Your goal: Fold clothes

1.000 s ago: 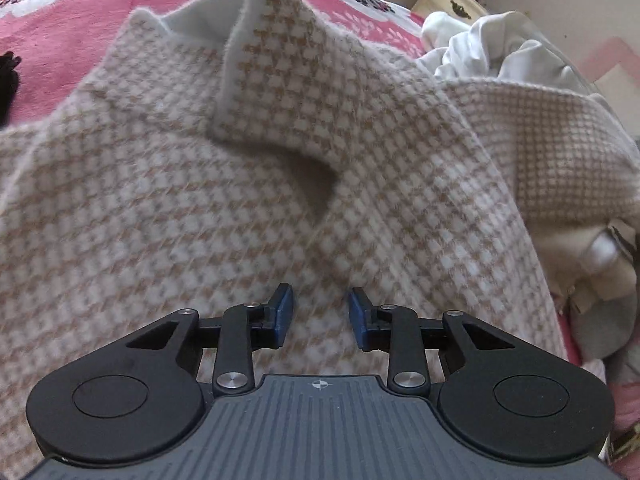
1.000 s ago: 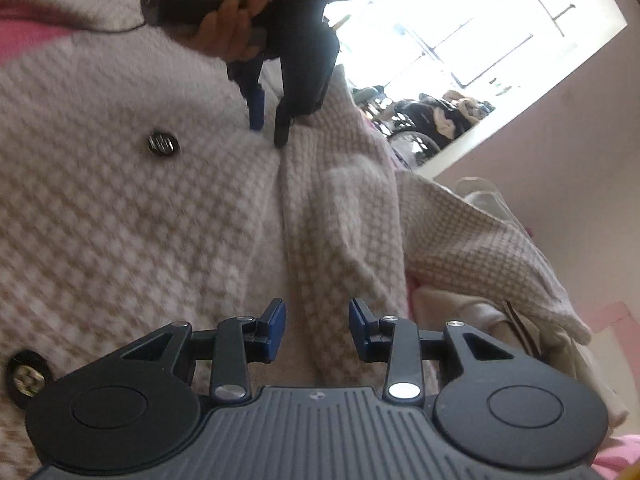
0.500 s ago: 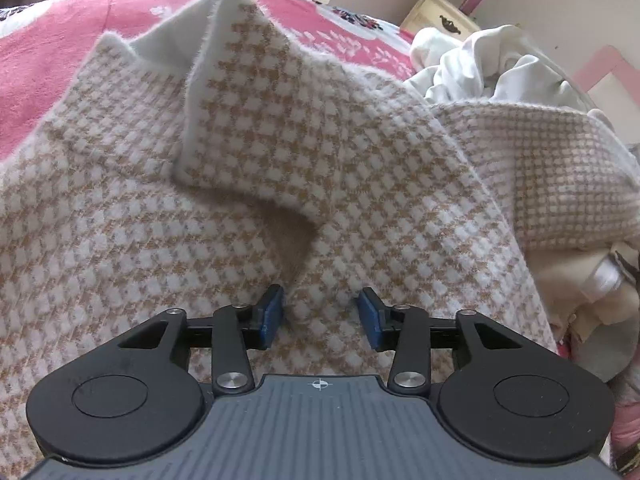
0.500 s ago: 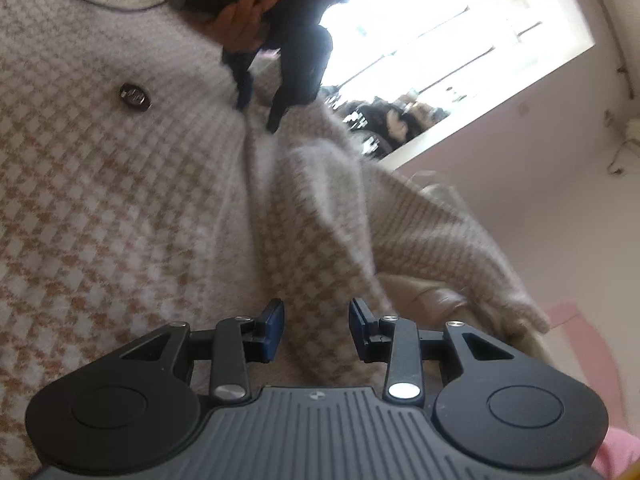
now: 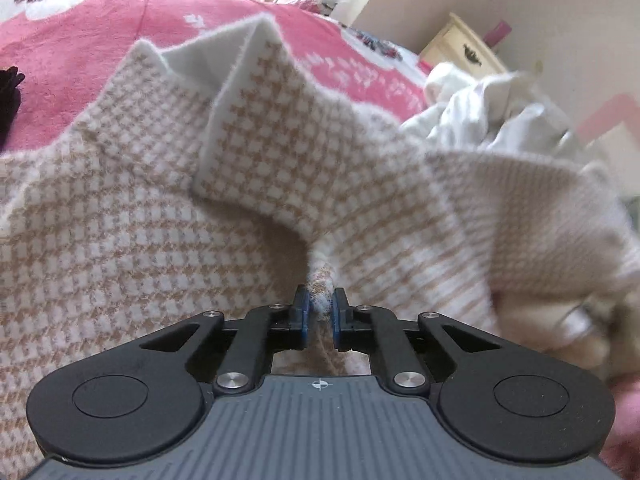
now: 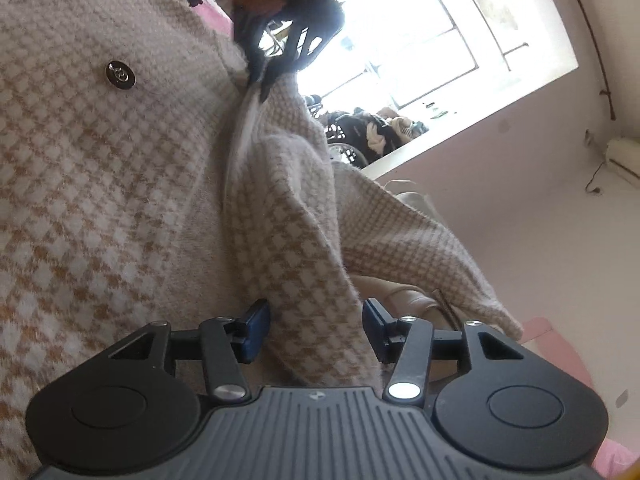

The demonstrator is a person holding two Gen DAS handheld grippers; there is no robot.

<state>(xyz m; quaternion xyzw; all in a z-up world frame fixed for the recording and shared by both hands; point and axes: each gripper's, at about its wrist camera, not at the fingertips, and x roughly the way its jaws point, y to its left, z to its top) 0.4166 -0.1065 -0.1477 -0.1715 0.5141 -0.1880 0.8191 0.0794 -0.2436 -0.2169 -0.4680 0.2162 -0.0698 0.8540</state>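
Garment: a beige-and-white houndstooth coat [image 5: 120, 240] lies spread across a pink bed cover [image 5: 80, 52], filling most of the left wrist view.
Collar: the coat's collar [image 5: 264, 120] stands folded at 12 o'clock from the left hand-held gripper, its plain pale lining showing at the top.
Left hand-held gripper: the left hand-held gripper [image 5: 319, 309] is clamped tight on a pinched ridge of the coat, its jaws having just snapped closed, with cloth bunched between the blue pads [image 5: 305, 312].
Same grip, other camera: in the right wrist view the left hand-held gripper [image 6: 260, 88] shows at 12 o'clock, dark and blurred, with the fabric pulled up into a peak beneath it.
Right hand-held gripper: the right hand-held gripper [image 6: 316, 328] has its jaws apart, having just widened, and a fold of the coat [image 6: 304, 280] lies between them; the pads do not press on it.
Button: a round metal button [image 6: 120, 75] sits on the coat at 10 o'clock in the right wrist view.
Neighbours: a heap of white clothes [image 5: 492, 108] lies at 2 o'clock beyond the coat, near a cream drawer unit [image 5: 464, 48].
Backdrop: a bright window [image 6: 432, 28] glares at 1 o'clock in the right wrist view.
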